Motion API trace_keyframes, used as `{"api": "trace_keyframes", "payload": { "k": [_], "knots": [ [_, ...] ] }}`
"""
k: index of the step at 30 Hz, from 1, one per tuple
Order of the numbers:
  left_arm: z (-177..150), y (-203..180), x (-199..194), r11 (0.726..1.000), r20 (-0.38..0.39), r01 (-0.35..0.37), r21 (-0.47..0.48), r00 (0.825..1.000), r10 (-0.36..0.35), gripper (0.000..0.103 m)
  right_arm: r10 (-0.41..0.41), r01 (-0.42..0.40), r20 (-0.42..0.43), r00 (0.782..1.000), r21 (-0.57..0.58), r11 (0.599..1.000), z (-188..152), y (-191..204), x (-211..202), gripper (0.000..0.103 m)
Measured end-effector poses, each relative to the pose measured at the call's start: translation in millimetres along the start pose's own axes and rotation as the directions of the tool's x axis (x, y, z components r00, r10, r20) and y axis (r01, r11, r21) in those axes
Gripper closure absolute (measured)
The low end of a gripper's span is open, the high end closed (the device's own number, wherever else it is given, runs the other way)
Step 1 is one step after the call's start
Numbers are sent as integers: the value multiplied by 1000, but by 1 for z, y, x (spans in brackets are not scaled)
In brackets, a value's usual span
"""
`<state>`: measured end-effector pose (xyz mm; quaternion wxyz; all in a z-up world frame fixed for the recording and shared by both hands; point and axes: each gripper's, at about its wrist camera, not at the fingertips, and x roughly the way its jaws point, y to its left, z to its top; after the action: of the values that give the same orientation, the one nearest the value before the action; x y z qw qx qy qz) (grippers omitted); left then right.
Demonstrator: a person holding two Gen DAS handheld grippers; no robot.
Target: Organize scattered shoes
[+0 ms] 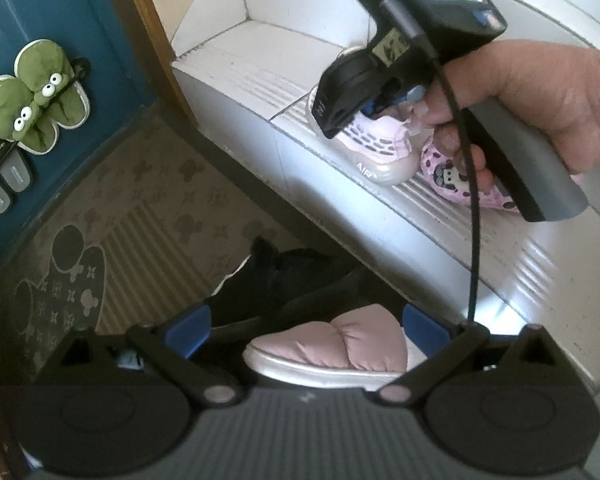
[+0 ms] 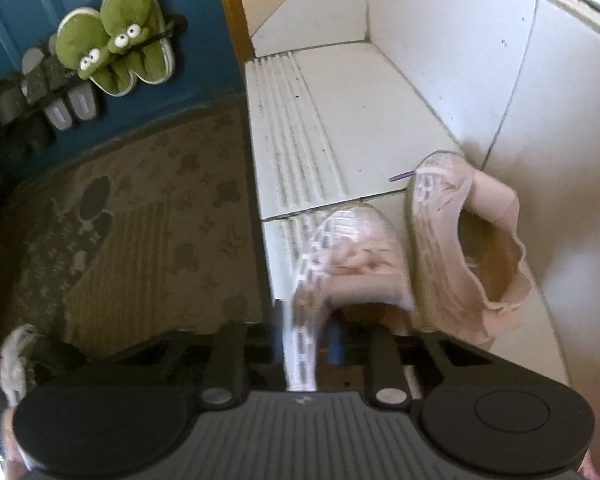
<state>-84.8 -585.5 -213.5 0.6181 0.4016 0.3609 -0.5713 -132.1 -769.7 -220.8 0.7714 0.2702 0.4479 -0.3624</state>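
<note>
right tongs (image 2: 306, 336) closed narrow on the collar of a pink knit sneaker (image 2: 340, 248), held at the front edge of the white tiled step (image 2: 340, 120), toe pointing away from the tongs along the step. just beside it, to the right, its mate (image 2: 460, 248) lying against the wall tile, opening turned up, long axis about parallel. in the left wrist view, same sneaker (image 1: 374, 148) seen on the step under the right hand (image 1: 540, 96), with a spotted pink slipper (image 1: 452, 176) touching its heel side. left tongs (image 1: 306, 326) spread wide and holding nothing, lower down over the mat (image 1: 140, 208), a puffy pink shoe (image 1: 336, 344) right between the fingers, long axis lying across them, a black shoe (image 1: 284, 276) close behind. green frog slippers (image 1: 36, 96) hung on the blue door, well apart. left side clearly nearer to the puffy shoe; black shoe and step edge crowding the reach.
</note>
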Motion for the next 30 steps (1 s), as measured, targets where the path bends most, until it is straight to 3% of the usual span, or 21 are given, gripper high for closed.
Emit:
{"api": "trace_keyframes", "payload": {
  "k": [5,16,30],
  "knots": [
    [-6,4,-4,1000,10,-8,-13,1000,8,2,12,-12,8,1000,-33,999,-2,4,-6,98],
    [-15,10,-23,999,6,-26,-37,1000,26,7,97,-94,4,995,-223,970,-13,21,-35,98],
    [-46,20,-58,991,20,-106,-85,994,108,7,201,-192,-13,979,-357,914,-35,71,-65,98]
  ]
}}
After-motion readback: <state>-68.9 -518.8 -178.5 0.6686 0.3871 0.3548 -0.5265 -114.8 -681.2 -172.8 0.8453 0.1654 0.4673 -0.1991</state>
